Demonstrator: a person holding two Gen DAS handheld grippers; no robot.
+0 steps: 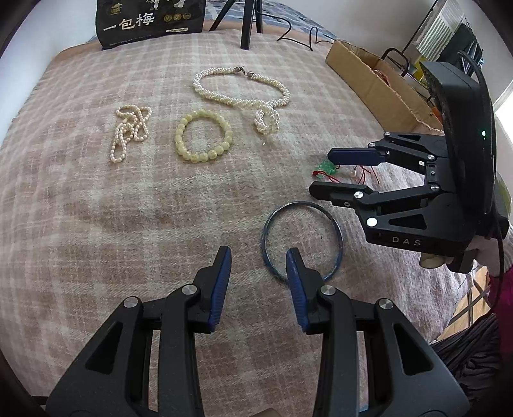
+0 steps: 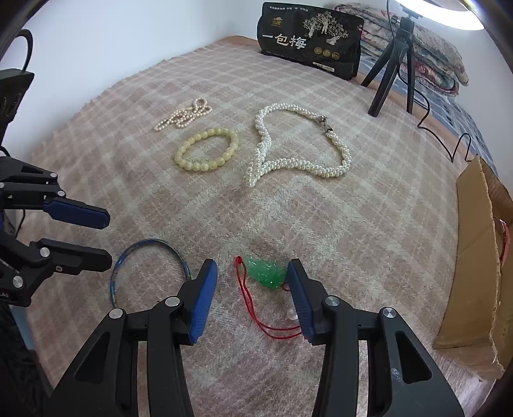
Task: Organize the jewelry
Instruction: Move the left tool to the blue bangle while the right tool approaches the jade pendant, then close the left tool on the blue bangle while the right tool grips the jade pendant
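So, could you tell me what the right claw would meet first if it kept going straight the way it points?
Most likely the green pendant on its red cord, lying between the right claw tips' open jaws; depth is unclear.

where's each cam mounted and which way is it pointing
Left wrist: sits on the left gripper, angled down at the plaid blanket, over the blue bangle; its own open fingers show, plus the right gripper and a bit of hand.
Right wrist: sits on the right gripper, angled down over the green pendant on red cord; its open fingers straddle it, left gripper at the left edge.
Shared: bangle, yellow bead bracelet, twisted pearl necklace, thin pearl strand, cardboard box, black bag.
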